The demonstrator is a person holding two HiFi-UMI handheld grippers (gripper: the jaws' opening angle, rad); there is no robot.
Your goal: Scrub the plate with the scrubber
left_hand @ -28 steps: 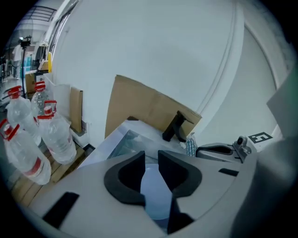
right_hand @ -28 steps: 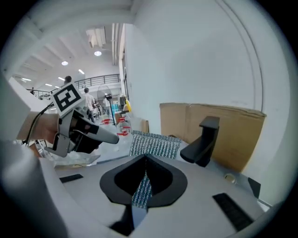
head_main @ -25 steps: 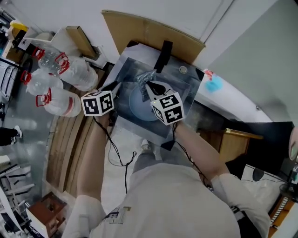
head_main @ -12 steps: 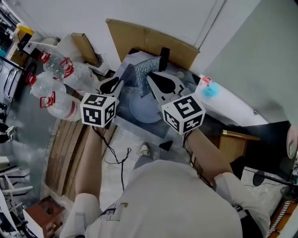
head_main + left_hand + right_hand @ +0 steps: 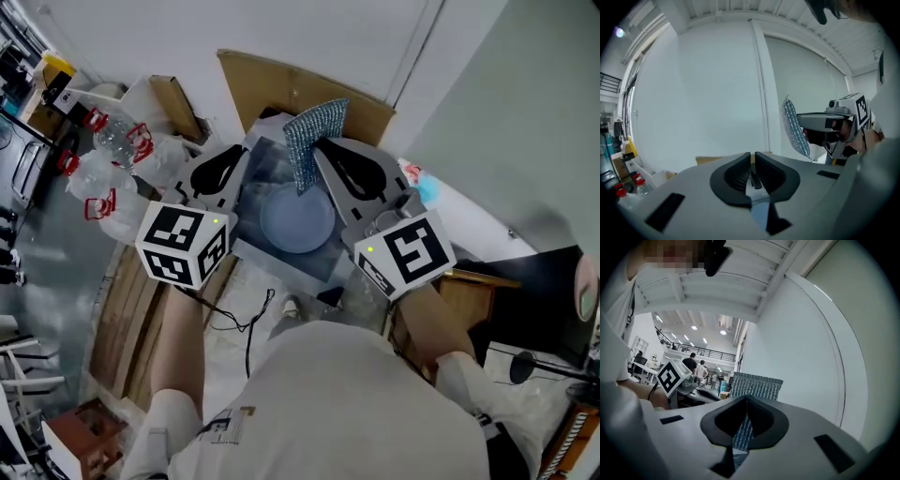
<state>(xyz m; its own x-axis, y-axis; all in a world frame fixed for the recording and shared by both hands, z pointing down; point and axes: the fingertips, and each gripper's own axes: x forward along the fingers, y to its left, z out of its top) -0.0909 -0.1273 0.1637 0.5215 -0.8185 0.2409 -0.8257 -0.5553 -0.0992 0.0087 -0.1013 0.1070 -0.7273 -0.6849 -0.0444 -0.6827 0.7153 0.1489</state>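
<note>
A pale blue plate (image 5: 295, 217) lies flat in the dark sink (image 5: 261, 157). My right gripper (image 5: 321, 148) is raised above it and shut on the scrubber (image 5: 306, 141), a silvery mesh sheet that stands up from the jaws (image 5: 754, 385). My left gripper (image 5: 222, 171) is raised at the sink's left side. In the left gripper view its jaws (image 5: 753, 171) are closing, a thin slit apart, with nothing between them. That view also shows the scrubber (image 5: 794, 129) off to the right. Neither gripper touches the plate.
Several clear water bottles (image 5: 105, 178) with red caps lie left of the sink. A cardboard sheet (image 5: 281, 80) leans on the wall behind it. A small blue object (image 5: 424, 185) sits on the white ledge to the right. A black cable (image 5: 246, 323) hangs below.
Both grippers have risen away from the sink towards the head camera. The scrubber has lifted off the plate with the right gripper, and the plate now shows uncovered.
</note>
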